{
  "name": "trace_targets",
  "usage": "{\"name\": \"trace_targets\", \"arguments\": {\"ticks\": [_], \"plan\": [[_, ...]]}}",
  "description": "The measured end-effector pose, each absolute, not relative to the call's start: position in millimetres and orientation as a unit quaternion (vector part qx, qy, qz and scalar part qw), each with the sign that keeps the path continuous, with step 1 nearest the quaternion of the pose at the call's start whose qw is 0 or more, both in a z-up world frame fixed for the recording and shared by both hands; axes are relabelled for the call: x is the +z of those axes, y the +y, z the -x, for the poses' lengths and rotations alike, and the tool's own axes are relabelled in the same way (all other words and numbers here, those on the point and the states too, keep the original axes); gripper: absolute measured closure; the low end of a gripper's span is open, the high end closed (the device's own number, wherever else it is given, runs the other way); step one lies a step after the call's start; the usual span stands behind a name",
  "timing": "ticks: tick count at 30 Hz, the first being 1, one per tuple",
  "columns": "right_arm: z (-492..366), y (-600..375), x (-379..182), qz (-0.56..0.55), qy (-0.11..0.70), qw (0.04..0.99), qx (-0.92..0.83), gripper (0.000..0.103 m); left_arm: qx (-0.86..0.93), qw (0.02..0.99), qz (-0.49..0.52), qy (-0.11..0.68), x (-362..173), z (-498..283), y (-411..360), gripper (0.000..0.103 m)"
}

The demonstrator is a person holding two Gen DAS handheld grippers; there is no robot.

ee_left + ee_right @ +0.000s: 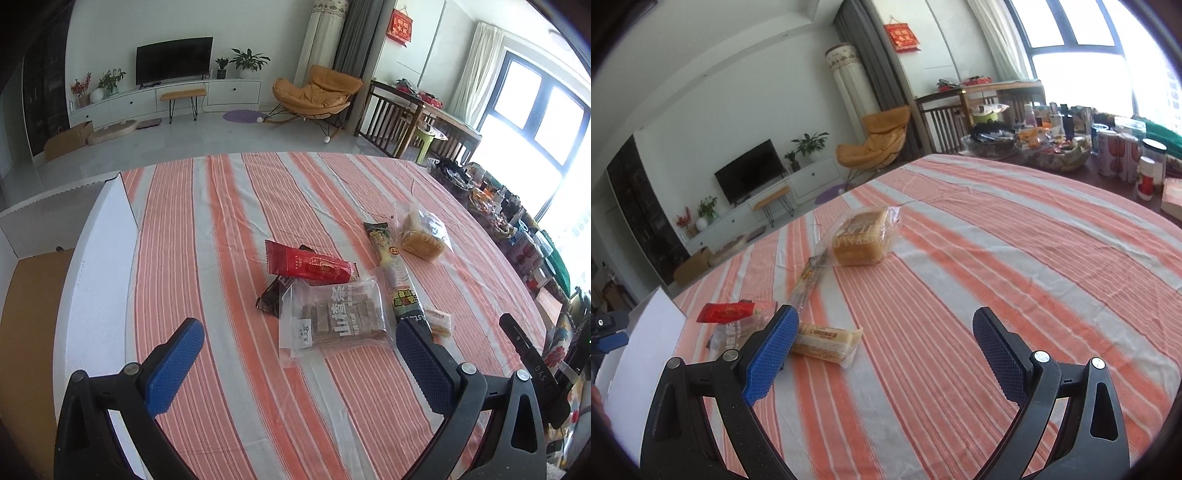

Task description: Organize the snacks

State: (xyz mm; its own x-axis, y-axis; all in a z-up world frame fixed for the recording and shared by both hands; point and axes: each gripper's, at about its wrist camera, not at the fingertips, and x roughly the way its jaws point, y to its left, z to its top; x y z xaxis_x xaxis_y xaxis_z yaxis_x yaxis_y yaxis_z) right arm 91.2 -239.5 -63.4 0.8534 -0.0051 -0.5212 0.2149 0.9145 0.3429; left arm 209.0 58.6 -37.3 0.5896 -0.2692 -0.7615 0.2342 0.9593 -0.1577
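While both tongs hover with their blue pads spread wide and nothing between them, the desk (229, 229) fills most of each view, draped in an orange-and-grey striped cloth. A white box (99, 236) with its flap raised stands at the left edge of the left wrist frame, touching the cloth's border.

Left tongs (300, 360) occupy the lower part of that frame, open and empty above the cloth. Right tongs (885, 349) sit likewise at the bottom of the right wrist frame, also open and holding nothing; their black arm shows at the lower right of the left wrist view.

Snacks lie grouped at the middle of the left wrist frame. Largest is a clear bag of brown hawthorn strips (332, 317), just above the left tongs. To its right runs a long green packet (391, 273), stretching from centre toward the lower right pad. Upper right of that lies a wrapped sponge cake (421, 236), beside the green packet's far end. A red packet (310, 267) rests left of centre, lying across a dark brown packet (271, 299) whose end tucks under the hawthorn bag. Smallest, a pale yellow bar (827, 341) sits at lower left centre of the right wrist frame, just beside the left pad of the right tongs.
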Motion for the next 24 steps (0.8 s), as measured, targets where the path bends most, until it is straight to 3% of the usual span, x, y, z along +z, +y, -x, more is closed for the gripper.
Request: {"name": "trace_targets", "arguments": {"ticks": [8, 13, 16, 17, 21, 24], "plan": [[-94, -233, -68, -0.195, 0.278, 0.94, -0.035, 0.006, -0.15, 0.872, -0.188, 0.426, -64, -273, -19, 0.001], [-97, -238, -71, -0.211, 0.284, 0.935, -0.031, 0.006, -0.257, 0.836, -0.249, 0.415, -100, -258, -62, 0.003], [-99, -245, -76, -0.233, 0.291, 0.927, -0.031, 0.006, -0.285, 0.788, -0.347, 0.421, -132, -243, -92, 0.002], [-99, -246, -77, -0.238, 0.294, 0.925, -0.031, 0.006, -0.299, 0.785, -0.35, 0.414, -130, -239, -92, 0.003], [-95, -253, -76, -0.249, 0.287, 0.924, -0.035, 0.006, -0.396, 0.7, -0.311, 0.507, -124, -225, -81, 0.004], [-96, -257, -77, -0.261, 0.285, 0.921, -0.037, 0.006, -0.406, 0.684, -0.344, 0.5, -114, -208, -76, 0.005]]}}
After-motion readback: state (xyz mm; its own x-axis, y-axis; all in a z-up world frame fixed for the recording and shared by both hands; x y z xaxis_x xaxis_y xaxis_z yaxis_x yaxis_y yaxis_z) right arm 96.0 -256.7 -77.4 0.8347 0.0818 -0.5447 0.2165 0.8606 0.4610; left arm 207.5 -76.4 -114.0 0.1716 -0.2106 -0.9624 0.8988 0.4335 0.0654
